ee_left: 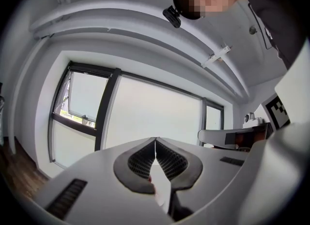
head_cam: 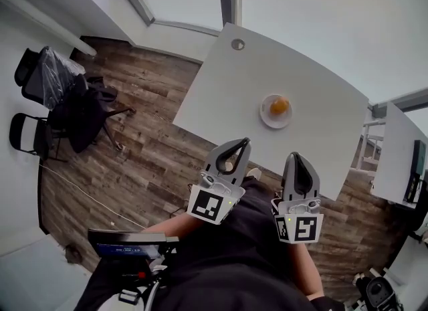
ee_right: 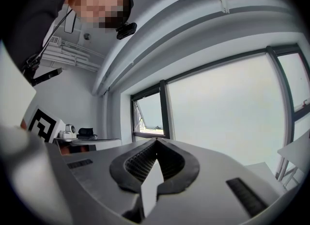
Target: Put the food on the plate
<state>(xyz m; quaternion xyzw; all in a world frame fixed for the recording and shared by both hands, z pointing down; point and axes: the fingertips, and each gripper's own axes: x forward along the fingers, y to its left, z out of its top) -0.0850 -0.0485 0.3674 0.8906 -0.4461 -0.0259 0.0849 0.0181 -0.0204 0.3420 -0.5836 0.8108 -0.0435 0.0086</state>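
An orange piece of food (head_cam: pixel 279 106) lies on a small white plate (head_cam: pixel 265 117) on the white table (head_cam: pixel 227 95), seen in the head view. Both grippers are held back from the table, close to the person's body and tilted upward. My left gripper (head_cam: pixel 245 142) is shut with nothing between its tips. My right gripper (head_cam: pixel 295 156) is shut and empty too. In the left gripper view the left gripper (ee_left: pixel 155 140) points at a window and ceiling. The right gripper view shows the same kind of scene past the right gripper (ee_right: pixel 156 141). Neither gripper view shows the plate.
Dark office chairs (head_cam: pixel 63 95) stand on the wooden floor (head_cam: pixel 144 162) to the left of the table. A second white desk (head_cam: pixel 394 156) with a monitor is at the right. A round grommet (head_cam: pixel 237 44) sits near the table's far corner.
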